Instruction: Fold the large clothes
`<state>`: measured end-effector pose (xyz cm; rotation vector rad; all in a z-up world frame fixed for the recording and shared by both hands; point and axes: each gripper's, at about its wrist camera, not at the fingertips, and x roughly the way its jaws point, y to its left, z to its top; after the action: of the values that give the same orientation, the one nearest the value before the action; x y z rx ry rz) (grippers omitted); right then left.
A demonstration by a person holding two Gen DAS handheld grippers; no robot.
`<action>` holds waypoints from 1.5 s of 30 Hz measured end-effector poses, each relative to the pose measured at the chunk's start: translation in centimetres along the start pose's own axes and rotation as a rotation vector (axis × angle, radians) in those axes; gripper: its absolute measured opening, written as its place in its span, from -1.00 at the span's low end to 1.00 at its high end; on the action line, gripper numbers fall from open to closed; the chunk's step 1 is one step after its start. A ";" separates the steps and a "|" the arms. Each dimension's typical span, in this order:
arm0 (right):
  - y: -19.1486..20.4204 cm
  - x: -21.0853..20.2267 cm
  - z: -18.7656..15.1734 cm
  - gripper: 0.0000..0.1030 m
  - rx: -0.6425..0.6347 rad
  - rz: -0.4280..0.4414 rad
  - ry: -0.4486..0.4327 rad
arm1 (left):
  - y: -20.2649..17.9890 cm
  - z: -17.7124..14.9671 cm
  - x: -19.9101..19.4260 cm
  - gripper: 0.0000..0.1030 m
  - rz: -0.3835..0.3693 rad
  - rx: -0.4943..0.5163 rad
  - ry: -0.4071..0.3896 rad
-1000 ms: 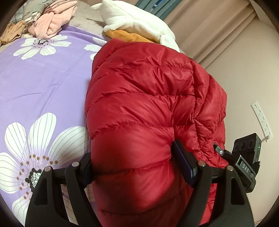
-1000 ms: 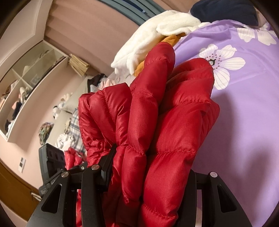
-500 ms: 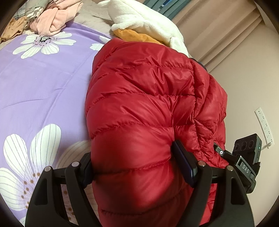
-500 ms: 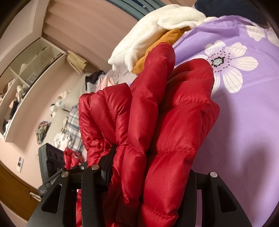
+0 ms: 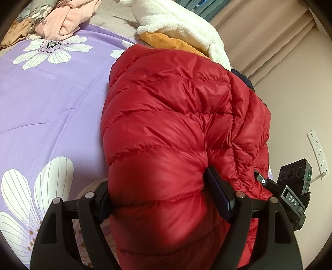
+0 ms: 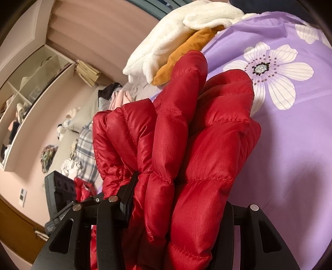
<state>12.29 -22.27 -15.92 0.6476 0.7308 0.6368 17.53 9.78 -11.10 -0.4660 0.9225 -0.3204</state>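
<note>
A shiny red quilted down jacket [image 5: 166, 116] fills both views, bunched over a purple bedspread with white flowers [image 5: 47, 99]. My left gripper [image 5: 164, 199] is shut on a thick puffy fold of it, the pads pressing in from both sides. My right gripper [image 6: 178, 205] is shut on several gathered layers of the red down jacket [image 6: 182, 133], which stand up between its fingers. The right gripper's body [image 5: 294, 187] shows at the lower right of the left wrist view, close beside the jacket.
A white fleece garment [image 5: 180, 20] and an orange one [image 5: 166, 39] lie just beyond the jacket. Pink clothes [image 5: 64, 18] sit at the bed's far left. A pink wall with a socket strip [image 5: 317, 149] is on the right. Shelves [image 6: 27, 91] and a clothes heap [image 6: 83, 149] lie off left.
The left wrist view has slid a little over the bedspread, so the white and orange garments sit closer. Both grips on the jacket look unchanged.
</note>
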 end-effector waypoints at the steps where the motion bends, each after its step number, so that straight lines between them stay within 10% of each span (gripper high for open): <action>1: 0.1 0.0 0.0 -0.05 0.004 -0.002 0.000 | 0.0 0.0 0.0 0.55 0.001 0.001 0.000; 45: -0.4 0.5 -0.7 0.39 0.129 -0.128 -0.006 | 0.0 -1.0 -0.3 0.89 0.176 0.051 -0.030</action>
<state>12.20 -21.94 -16.80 0.7149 0.8058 0.4730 16.53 9.64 -11.38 -0.3394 0.9168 -0.1759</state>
